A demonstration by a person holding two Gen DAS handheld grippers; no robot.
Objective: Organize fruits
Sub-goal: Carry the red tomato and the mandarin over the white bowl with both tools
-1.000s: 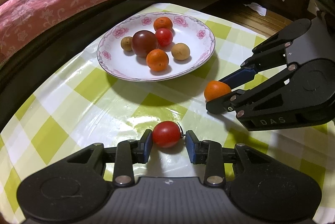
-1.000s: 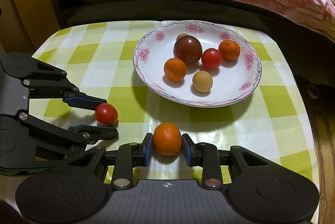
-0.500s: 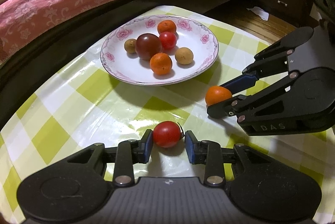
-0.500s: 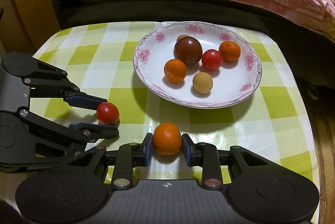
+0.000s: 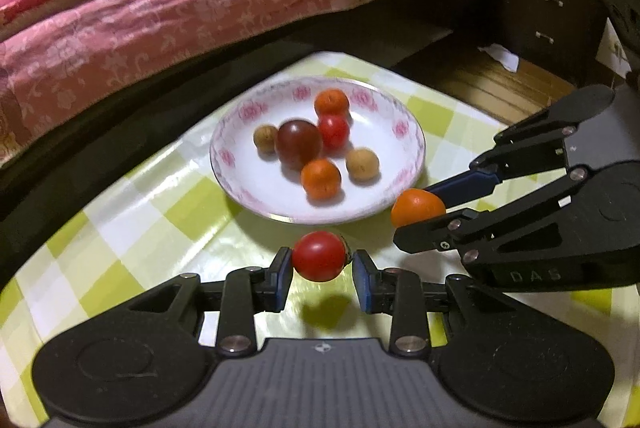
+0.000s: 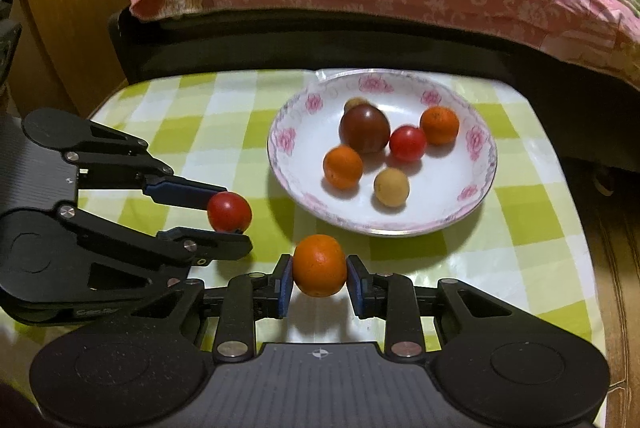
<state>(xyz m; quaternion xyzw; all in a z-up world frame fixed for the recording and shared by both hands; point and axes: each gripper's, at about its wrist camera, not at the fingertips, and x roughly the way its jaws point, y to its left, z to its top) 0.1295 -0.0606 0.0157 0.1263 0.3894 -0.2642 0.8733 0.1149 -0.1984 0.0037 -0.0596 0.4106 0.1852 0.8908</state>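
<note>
My left gripper is shut on a red tomato and holds it above the checked tablecloth, its shadow below. My right gripper is shut on an orange, also lifted. Each gripper shows in the other's view: the right one with the orange, the left one with the tomato. A white floral plate just beyond both holds several fruits: two oranges, a red tomato, a dark red tomato and two tan round fruits.
The small table has a green and white checked cloth. A bed with a pink cover and its dark frame runs behind the table. A dark cabinet and wood floor lie at the right, a wooden cabinet at the left.
Both grippers have risen off the cloth with their fruits and moved toward the plate; the plate now looks nearer and lower in both views.
</note>
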